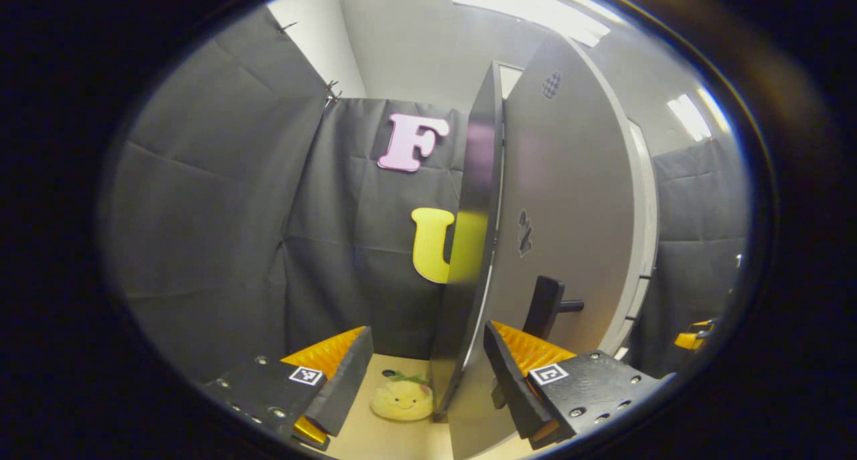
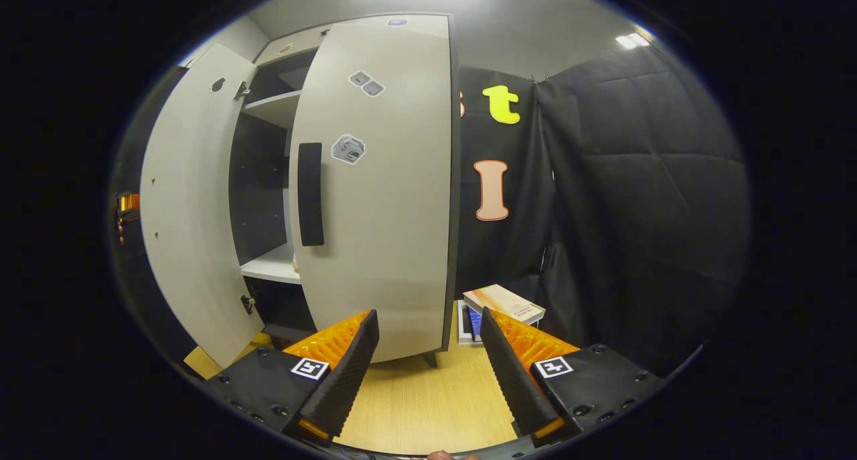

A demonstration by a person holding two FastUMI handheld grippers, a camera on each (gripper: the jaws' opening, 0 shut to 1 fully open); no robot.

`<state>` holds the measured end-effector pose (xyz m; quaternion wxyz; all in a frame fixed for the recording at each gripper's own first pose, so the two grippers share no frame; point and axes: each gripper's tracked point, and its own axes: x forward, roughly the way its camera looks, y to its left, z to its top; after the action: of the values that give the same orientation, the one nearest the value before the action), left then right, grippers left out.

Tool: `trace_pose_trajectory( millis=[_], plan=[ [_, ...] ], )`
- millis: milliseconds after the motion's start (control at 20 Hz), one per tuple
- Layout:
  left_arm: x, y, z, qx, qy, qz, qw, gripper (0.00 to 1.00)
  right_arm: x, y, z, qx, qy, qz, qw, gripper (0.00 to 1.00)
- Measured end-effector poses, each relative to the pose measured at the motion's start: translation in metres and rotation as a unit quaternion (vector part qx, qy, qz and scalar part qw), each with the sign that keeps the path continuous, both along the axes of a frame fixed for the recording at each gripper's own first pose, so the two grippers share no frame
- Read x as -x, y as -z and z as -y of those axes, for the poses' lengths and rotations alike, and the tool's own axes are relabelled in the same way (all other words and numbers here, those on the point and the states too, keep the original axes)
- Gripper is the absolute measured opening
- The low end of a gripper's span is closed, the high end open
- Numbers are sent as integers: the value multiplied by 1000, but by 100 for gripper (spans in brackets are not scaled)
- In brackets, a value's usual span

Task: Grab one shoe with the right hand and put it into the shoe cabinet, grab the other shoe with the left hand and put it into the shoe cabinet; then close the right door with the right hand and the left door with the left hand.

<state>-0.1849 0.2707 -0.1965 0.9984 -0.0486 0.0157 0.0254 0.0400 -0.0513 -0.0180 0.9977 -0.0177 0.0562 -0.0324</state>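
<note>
The shoe cabinet's left door [image 1: 569, 199] stands ajar and is seen almost edge-on in the left gripper view, its dark edge [image 1: 469, 246] close ahead and its black handle [image 1: 552, 306] on the outer face. My left gripper [image 1: 427, 331] is open, its fingers either side of that edge without pressing it. In the right gripper view the right door [image 2: 375, 179] with its black handle [image 2: 310, 193] lies flat against the cabinet front. The left door [image 2: 187, 205] swings open beside it, showing white shelves [image 2: 271, 267]. My right gripper [image 2: 427, 315] is open and empty, low before the right door.
A yellow plush toy [image 1: 402, 400] lies on the wooden floor [image 2: 428, 393] by the left door's foot. A small stack of books [image 2: 502, 306] rests on the floor right of the cabinet. Black cloth walls close in on both sides.
</note>
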Motion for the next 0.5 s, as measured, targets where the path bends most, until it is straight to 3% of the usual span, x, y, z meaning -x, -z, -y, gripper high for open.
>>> trace_pose_trajectory(
  millis=[250, 500],
  plan=[
    [0, -8, 11, -45, -4, -9, 999, 94, -5, 1, 2, -15, 2, -3, 1000, 95],
    [-8, -5, 50, -29, 35, -15, 999, 94, -10, 4, -3, 6, -9, -3, 1000, 92]
  ],
)
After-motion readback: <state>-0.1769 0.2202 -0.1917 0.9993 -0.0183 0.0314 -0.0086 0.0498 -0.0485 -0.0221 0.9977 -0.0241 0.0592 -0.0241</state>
